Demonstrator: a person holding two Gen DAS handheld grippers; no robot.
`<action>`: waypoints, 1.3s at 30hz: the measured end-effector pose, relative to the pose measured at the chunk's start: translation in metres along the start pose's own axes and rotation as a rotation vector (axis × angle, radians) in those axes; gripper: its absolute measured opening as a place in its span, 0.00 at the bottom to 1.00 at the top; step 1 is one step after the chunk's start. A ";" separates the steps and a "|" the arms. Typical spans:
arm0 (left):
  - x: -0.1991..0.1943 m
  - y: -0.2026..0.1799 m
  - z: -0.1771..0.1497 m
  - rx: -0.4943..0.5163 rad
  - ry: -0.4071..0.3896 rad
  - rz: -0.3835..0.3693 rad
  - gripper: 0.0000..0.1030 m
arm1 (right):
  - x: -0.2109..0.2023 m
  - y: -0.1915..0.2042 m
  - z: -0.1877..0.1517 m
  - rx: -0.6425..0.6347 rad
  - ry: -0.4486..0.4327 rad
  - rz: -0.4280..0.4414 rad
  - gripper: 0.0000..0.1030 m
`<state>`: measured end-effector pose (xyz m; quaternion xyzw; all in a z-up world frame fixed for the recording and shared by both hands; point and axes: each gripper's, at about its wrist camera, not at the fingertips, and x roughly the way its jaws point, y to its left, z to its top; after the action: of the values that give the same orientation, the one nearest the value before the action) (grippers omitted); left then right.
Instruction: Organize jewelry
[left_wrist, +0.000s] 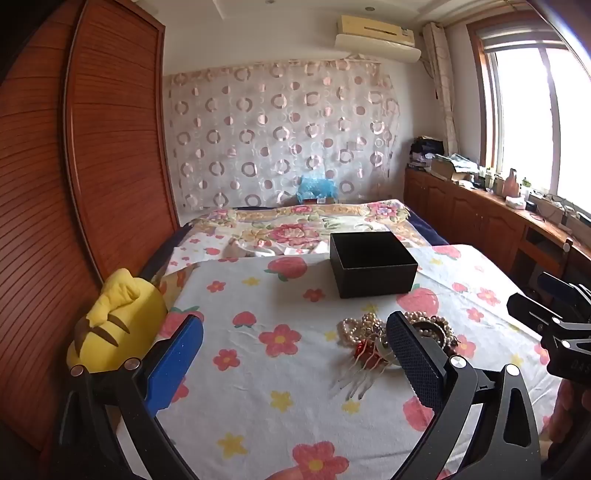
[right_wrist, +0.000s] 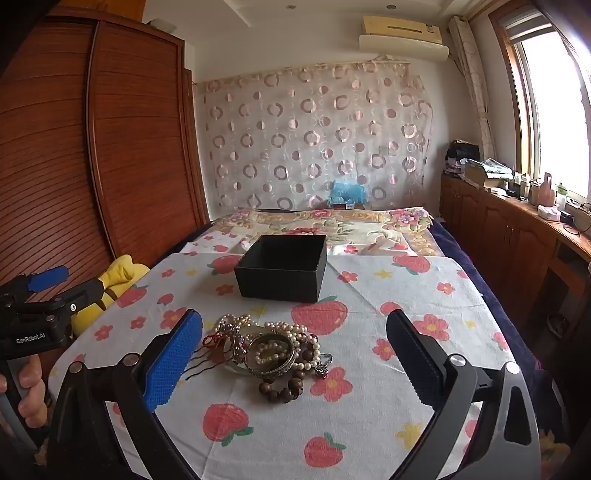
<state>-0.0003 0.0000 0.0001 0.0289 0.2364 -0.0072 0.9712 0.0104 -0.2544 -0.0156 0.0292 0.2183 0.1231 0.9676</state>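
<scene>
A pile of jewelry (right_wrist: 271, 352) lies on the flowered cloth: pearl strands, a metal bangle (right_wrist: 271, 356), wooden beads (right_wrist: 284, 393) and a hair comb (left_wrist: 360, 373). It also shows in the left wrist view (left_wrist: 373, 332), partly hidden by a finger. An open, empty black box (right_wrist: 282, 267) stands just behind the pile, also seen in the left wrist view (left_wrist: 373, 264). My left gripper (left_wrist: 295, 354) is open and empty, left of the pile. My right gripper (right_wrist: 295, 352) is open and empty, with the pile between its fingers.
A yellow plush toy (left_wrist: 118, 325) lies at the cloth's left edge, beside a wooden wardrobe (left_wrist: 74, 184). A flowered bed (right_wrist: 325, 225) lies behind the box. Cluttered wooden cabinets (right_wrist: 517, 229) run along the right under the window.
</scene>
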 end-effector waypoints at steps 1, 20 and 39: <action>0.000 0.000 0.000 0.000 0.001 0.000 0.93 | 0.000 0.000 0.000 -0.001 0.000 0.000 0.98; 0.000 0.000 0.000 -0.003 0.000 -0.002 0.93 | 0.001 -0.002 -0.001 0.007 -0.002 0.004 0.98; 0.000 0.000 0.000 -0.003 0.000 -0.001 0.93 | 0.000 -0.001 -0.001 0.009 -0.003 0.004 0.98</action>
<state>-0.0003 0.0002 0.0002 0.0273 0.2362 -0.0074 0.9713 0.0104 -0.2553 -0.0163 0.0342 0.2172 0.1241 0.9676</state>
